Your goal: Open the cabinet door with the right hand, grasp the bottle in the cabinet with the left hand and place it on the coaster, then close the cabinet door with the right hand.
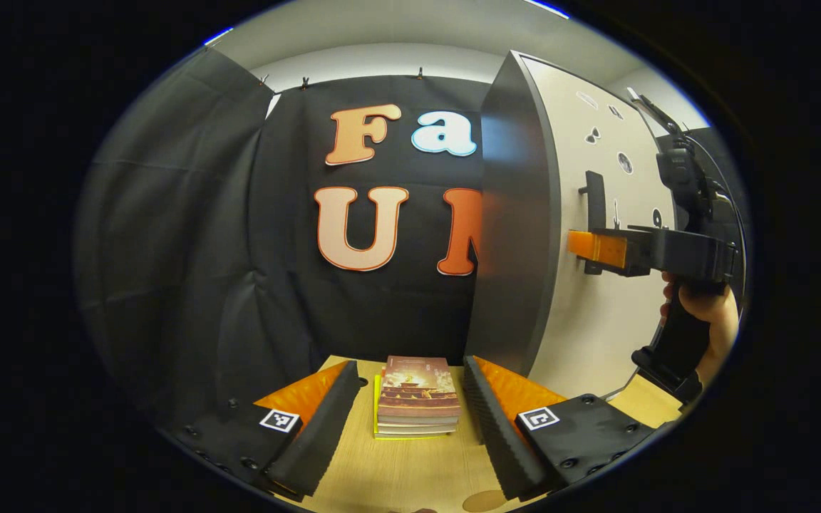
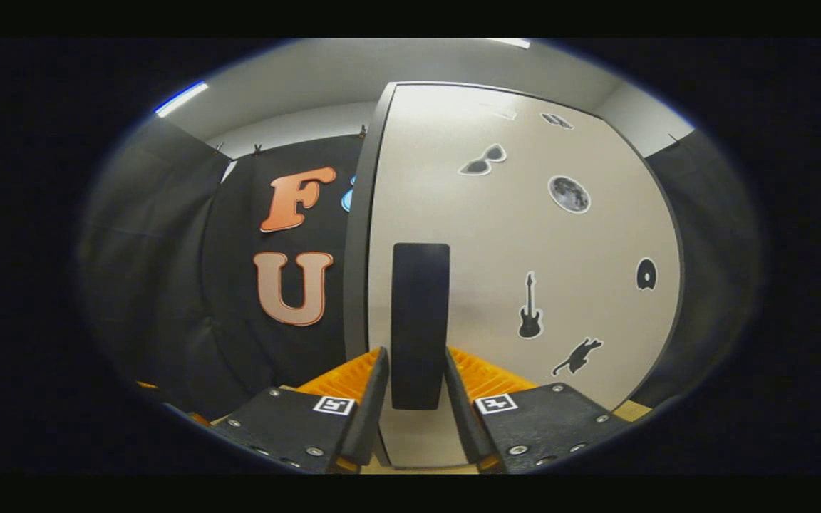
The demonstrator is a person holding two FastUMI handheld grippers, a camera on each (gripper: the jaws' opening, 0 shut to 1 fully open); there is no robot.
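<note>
The white cabinet door point(image 2: 524, 235) carries several small stickers and a black upright handle point(image 2: 420, 313). My right gripper point(image 2: 415, 350) has one finger on each side of that handle, closed against it. In the left gripper view a hand holds this right gripper point(image 1: 596, 249) level at the handle point(image 1: 595, 196) on the door point(image 1: 589, 328). The door lies flush with the cabinet's dark side point(image 1: 514, 214) and hides the inside. My left gripper point(image 1: 410, 362) stands open low over the wooden table point(image 1: 396, 470). A brown round coaster point(image 1: 485, 501) peeks in at the bottom edge.
A small stack of books point(image 1: 416, 399) lies on the table ahead of the left gripper's fingers, left of the cabinet. Black cloth walls close the booth behind and to the left.
</note>
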